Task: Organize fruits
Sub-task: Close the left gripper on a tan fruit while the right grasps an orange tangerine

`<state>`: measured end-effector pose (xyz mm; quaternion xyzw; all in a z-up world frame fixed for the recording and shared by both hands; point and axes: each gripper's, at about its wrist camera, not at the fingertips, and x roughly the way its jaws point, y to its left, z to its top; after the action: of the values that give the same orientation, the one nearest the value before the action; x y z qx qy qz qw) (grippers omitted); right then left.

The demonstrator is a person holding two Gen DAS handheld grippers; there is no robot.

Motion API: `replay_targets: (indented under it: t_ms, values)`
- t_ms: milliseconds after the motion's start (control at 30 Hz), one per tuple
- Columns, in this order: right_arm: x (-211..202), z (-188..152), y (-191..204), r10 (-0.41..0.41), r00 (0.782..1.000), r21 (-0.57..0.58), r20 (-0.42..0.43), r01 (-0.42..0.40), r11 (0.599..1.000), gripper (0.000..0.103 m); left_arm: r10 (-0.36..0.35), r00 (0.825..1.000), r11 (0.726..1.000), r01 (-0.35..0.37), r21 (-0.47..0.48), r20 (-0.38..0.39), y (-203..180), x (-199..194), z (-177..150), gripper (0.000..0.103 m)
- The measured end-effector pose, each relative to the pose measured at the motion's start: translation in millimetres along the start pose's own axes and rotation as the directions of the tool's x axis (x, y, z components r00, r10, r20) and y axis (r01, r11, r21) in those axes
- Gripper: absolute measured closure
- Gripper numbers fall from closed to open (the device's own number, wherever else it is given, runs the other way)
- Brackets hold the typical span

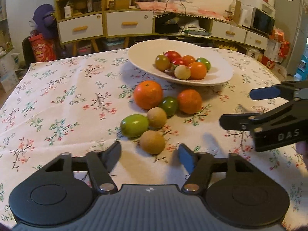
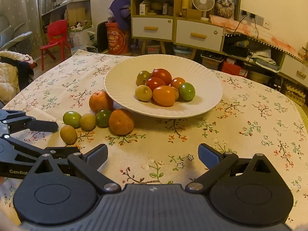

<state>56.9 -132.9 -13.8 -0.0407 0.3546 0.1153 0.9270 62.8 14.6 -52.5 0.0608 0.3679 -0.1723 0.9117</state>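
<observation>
Left gripper (image 1: 150, 154) jaws apart around a brown fruit (image 1: 152, 142), not touching; right gripper (image 2: 153, 154) jaws apart, empty, near plate (image 2: 119, 80).

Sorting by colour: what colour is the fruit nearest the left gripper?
Tan-brown fruit; left wrist view.

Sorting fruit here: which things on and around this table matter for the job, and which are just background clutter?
Job:
- white ribbed plate of small tomatoes
- two oranges
- loose green fruits and tan round fruits

Clutter:
- red plastic chair
- white desk fan
- framed cat picture
</observation>
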Motion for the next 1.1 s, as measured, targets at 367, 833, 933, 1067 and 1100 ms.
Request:
replay_targets:
  t_ms: [367,833,933,1067,1100]
  values:
    - [3,0,0,0.004,1.0,-0.001,-0.007,-0.004,1.0,0.003,-0.021,1.0,1.0,0.021,0.012,-0.002,-5,3,5,0.078]
    - [17,5,11,0.037,0.999,-0.022,-0.004,-0.038,0.999,0.006,-0.003,0.999,1.0,0.003,0.01,-0.034,-5,-2,6,0.078]
    - [22,7,15,0.048,0.999,-0.034,0.0,-0.048,0.998,0.011,0.0,0.999,1.0,0.0,0.004,-0.043,-3,-4,6,0.078]
    - [26,7,18,0.058,0.998,-0.043,-0.003,-0.058,0.997,0.021,0.001,0.999,1.0,-0.002,-0.008,-0.044,-1,-6,5,0.078]
    - [27,7,19,0.059,0.998,-0.045,-0.005,-0.059,0.997,0.023,0.001,0.999,1.0,-0.002,-0.013,-0.045,0,-5,4,0.078]
